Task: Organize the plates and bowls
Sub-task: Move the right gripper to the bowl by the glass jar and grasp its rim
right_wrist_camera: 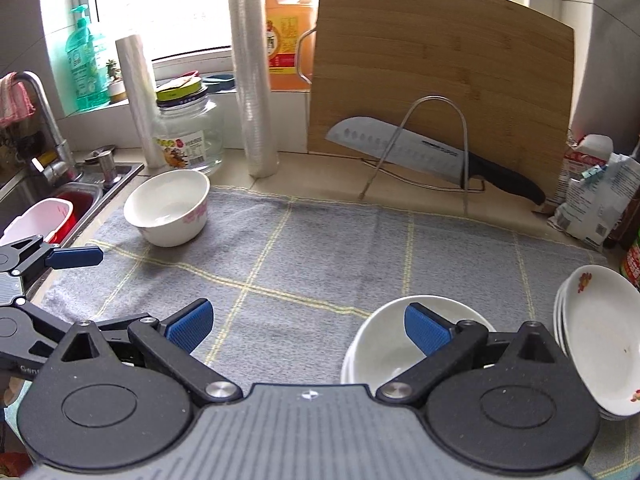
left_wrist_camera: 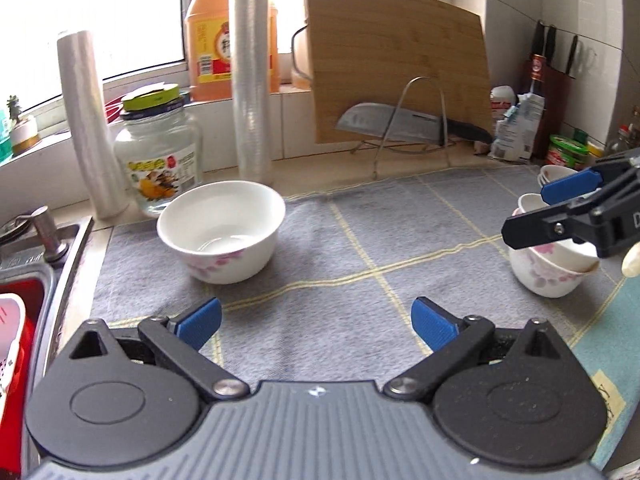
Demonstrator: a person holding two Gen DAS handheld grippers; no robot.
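A white bowl with pink flowers [left_wrist_camera: 222,232] [right_wrist_camera: 168,208] stands alone at the back left of the grey checked cloth [left_wrist_camera: 360,240] [right_wrist_camera: 320,248]. My left gripper [left_wrist_camera: 316,322] is open and empty, low over the cloth, short of that bowl. A stack of matching bowls [left_wrist_camera: 548,268] [right_wrist_camera: 384,344] sits at the right. My right gripper [right_wrist_camera: 308,324] [left_wrist_camera: 536,212] is open, with its right pad in front of the stack's top bowl and nothing between the pads. White plates [right_wrist_camera: 596,340] lean stacked at the far right. One of the left gripper's fingers [right_wrist_camera: 76,257] shows at the left edge.
A steel sink [right_wrist_camera: 120,172] with a red and white basket [left_wrist_camera: 12,340] borders the cloth on the left. Behind stand a glass jar [left_wrist_camera: 160,156], two film rolls [left_wrist_camera: 250,80], an orange bottle [left_wrist_camera: 208,40], a bamboo board [right_wrist_camera: 440,80], a knife [right_wrist_camera: 420,156] on a wire rack and bags [right_wrist_camera: 592,200].
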